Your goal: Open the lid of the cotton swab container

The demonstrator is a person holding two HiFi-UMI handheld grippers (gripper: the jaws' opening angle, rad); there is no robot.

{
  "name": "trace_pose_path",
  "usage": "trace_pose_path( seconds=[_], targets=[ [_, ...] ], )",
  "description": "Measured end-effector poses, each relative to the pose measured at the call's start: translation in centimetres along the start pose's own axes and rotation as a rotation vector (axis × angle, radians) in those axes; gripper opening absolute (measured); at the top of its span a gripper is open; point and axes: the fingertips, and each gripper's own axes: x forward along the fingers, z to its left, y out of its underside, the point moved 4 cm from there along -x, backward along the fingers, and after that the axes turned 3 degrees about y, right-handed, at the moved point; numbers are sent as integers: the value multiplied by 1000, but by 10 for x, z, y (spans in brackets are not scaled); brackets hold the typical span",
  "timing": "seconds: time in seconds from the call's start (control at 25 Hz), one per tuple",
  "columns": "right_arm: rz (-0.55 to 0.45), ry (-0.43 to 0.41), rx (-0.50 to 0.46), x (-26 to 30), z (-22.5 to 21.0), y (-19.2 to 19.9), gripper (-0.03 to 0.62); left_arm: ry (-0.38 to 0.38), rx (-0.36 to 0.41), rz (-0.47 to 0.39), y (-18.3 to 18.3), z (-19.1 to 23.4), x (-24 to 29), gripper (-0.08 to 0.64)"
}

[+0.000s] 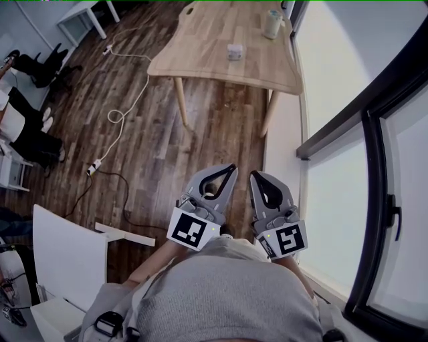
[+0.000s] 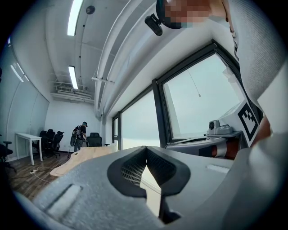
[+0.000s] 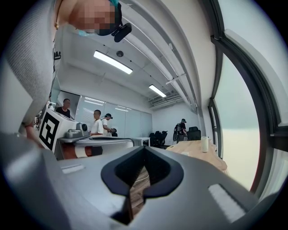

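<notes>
**Mia:** What is the biggest thing?

**Ben:** The dark wood floor (image 1: 167, 147). It fills the left and middle of the head view. One big window (image 1: 348, 194) with a black frame runs down the right side.

**Mia:** How many tables?

**Ben:** Two. One light wooden table (image 1: 221, 47) is at the top middle. One white table (image 1: 83, 12) peeks in at the top left corner.

**Mia:** And the tools?

**Ben:** Two. The left gripper (image 1: 229, 170) and the right gripper (image 1: 255, 177) sit side by side at the bottom middle, close to the person's grey top (image 1: 227, 300). Both are pinched tight together, with nothing in them.

**Mia:** Any pots or boxes?

**Ben:** Two, both on the wooden table, well apart from the tools. A tall round white tub (image 1: 272, 24) stands at the top, near the window. A small boxy pot (image 1: 234, 51) sits nearer the middle. One should be for the cotton swabs, but I cannot tell which, or what is inside.

**Mia:** Anything on the floor?

**Ben:** One white cable (image 1: 124, 110) curls down the left side.

**Mia:** People?

**Ben:** In the right gripper view, three people (image 3: 96, 122) stand together at the middle left. One more person (image 3: 182, 127) is far back.
</notes>
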Motion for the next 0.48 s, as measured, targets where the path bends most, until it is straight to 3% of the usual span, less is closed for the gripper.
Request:
trace_pose_path(
  seconds=[0.48],
  targets=[
    [-32, 45, -9, 126, -61, 2, 0, 17, -4, -9, 17, 121, 69, -2]
  ],
)
